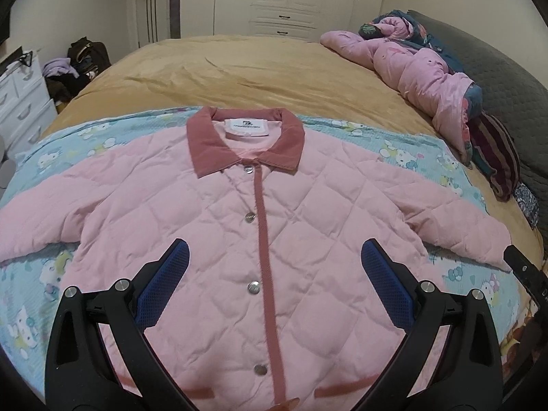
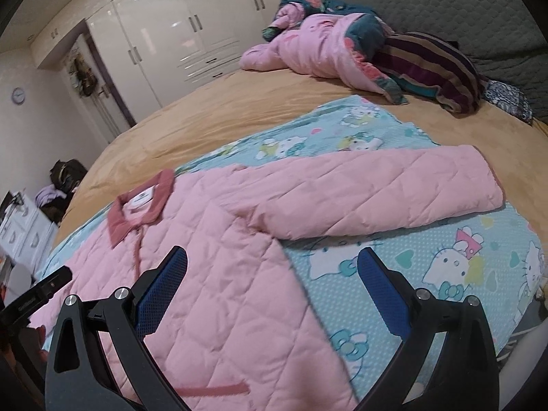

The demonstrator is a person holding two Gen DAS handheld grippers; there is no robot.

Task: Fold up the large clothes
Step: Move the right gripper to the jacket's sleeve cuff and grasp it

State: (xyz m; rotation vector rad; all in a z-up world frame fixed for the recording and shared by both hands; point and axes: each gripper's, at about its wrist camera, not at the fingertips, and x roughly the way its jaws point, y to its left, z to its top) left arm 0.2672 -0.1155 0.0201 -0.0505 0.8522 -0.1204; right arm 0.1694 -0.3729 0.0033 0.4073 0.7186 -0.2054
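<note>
Lying flat, buttoned, unfolded: pink quilted jacket (image 1: 212, 239) on bed's blue cartoon-print sheet (image 2: 394, 274). Both grippers' jaws apart, empty. Next, likely: grasp a sleeve (image 2: 376, 191).

We see a pale pink jacket (image 1: 212, 239) quilted in diamonds, its collar (image 1: 212, 150) and front strip (image 1: 263, 239) dusty rose, its snaps (image 1: 253, 287) silver. Beneath it lies a light blue sheet (image 2: 376, 291) printed with white cartoon cats and hearts, over a mustard-tan bedcover (image 1: 239, 68). Both black claws carry blue textured pads (image 1: 164, 284). The wardrobe (image 2: 164, 34) is glossy white.
</note>
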